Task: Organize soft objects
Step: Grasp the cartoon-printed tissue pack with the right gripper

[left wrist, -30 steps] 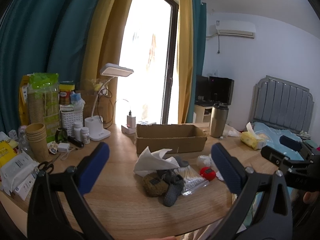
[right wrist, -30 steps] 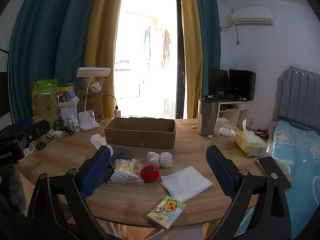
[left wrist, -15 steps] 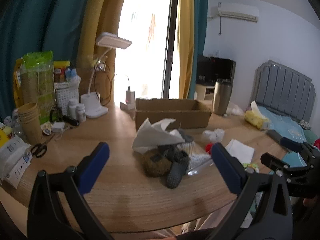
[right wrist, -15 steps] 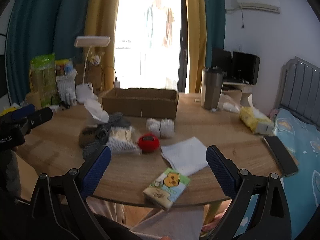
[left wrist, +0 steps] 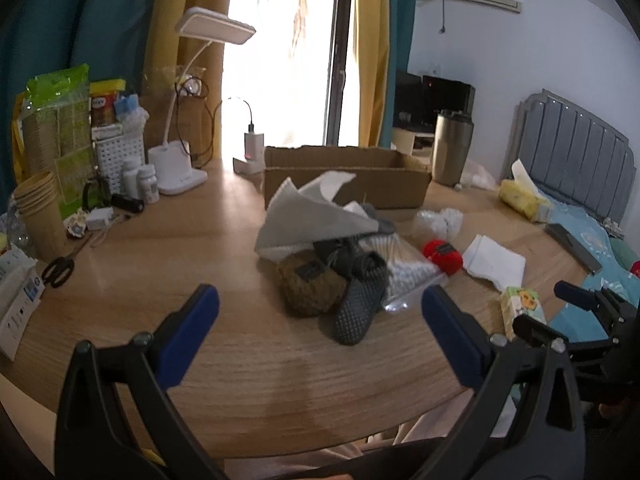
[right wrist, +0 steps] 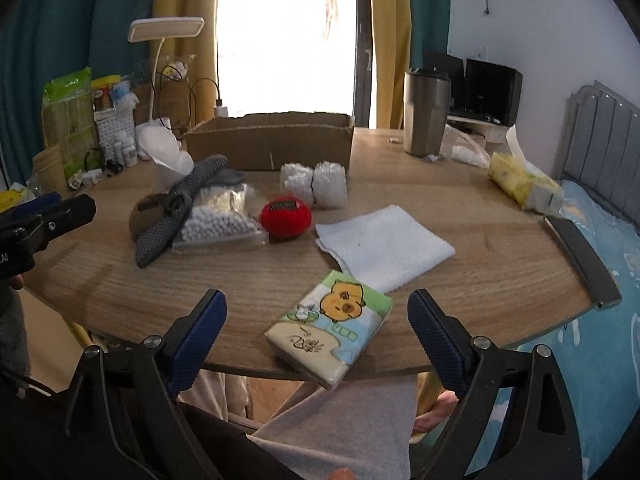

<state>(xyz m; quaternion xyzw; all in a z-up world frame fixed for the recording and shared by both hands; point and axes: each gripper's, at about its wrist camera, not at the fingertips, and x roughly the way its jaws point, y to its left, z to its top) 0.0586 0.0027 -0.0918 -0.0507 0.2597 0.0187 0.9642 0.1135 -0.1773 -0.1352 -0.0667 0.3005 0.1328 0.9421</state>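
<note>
I am holding my left gripper (left wrist: 320, 306) released, its blue pads spread wide and gripping nothing, hovering over the near edge of the wooden table (left wrist: 168, 248). Just ahead of it a brown woolly ball (left wrist: 310, 286) and a grey knitted sock (left wrist: 360, 300) are lying touching each other, with a crumpled white cloth (left wrist: 316, 216) draped behind them and a clear bag of cotton swabs (left wrist: 404, 264) beside.

I am keeping my right gripper (right wrist: 316, 326) equally spread and empty, hanging above a cartoon tissue pack (right wrist: 330, 328) that is overhanging the table's near edge. Beyond it a folded white towel (right wrist: 384, 244) is lying flat, a red ball (right wrist: 285, 216) sitting to its left. The cardboard box (right wrist: 270, 144) is standing open at the back.
</note>
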